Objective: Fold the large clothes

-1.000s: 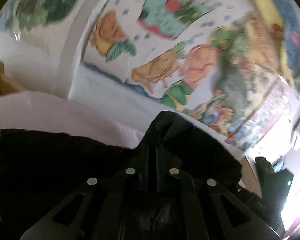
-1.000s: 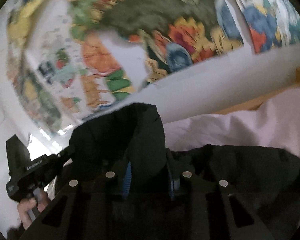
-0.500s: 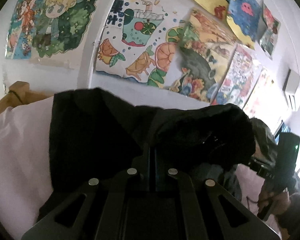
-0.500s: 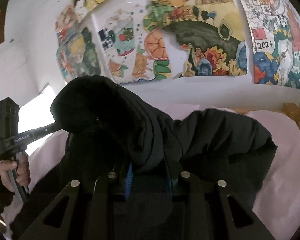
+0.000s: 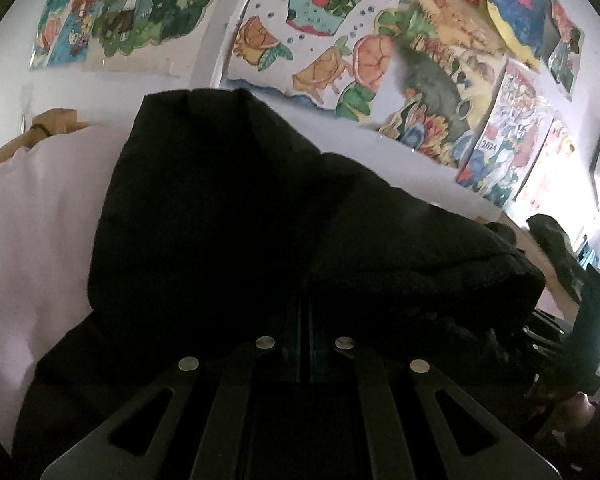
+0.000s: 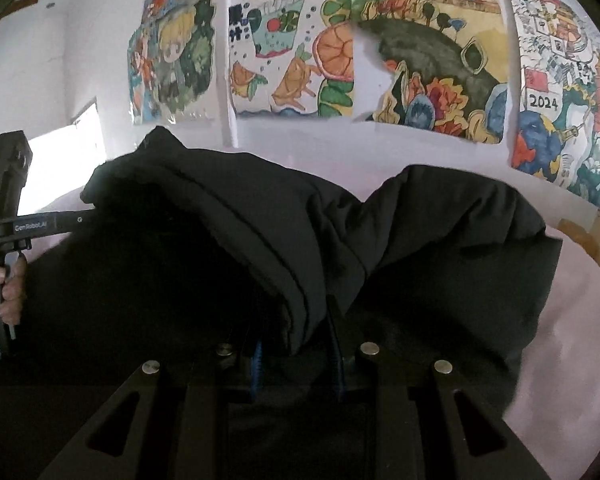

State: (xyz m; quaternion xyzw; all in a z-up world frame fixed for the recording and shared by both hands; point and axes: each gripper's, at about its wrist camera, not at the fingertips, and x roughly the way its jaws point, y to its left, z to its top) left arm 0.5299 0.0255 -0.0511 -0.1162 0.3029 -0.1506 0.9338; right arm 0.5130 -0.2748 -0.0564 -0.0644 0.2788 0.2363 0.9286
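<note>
1. Gripping one black coat [image 5: 228,216] edge with both grippers, to carry a fold across
2. Left gripper [image 5: 305,312] clenched on thin fabric; right gripper [image 6: 298,340] clamping thick padding
3. Draped over the pink bed [image 6: 572,344], partly folded

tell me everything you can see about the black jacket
The black jacket is a thick, padded garment of matte, smooth fabric with stitched seams. It lies bunched in puffy folds over a pale pink sheet. The left gripper is shut on one fold; the right gripper pinches another thick fold between its blue-edged fingers.
</note>
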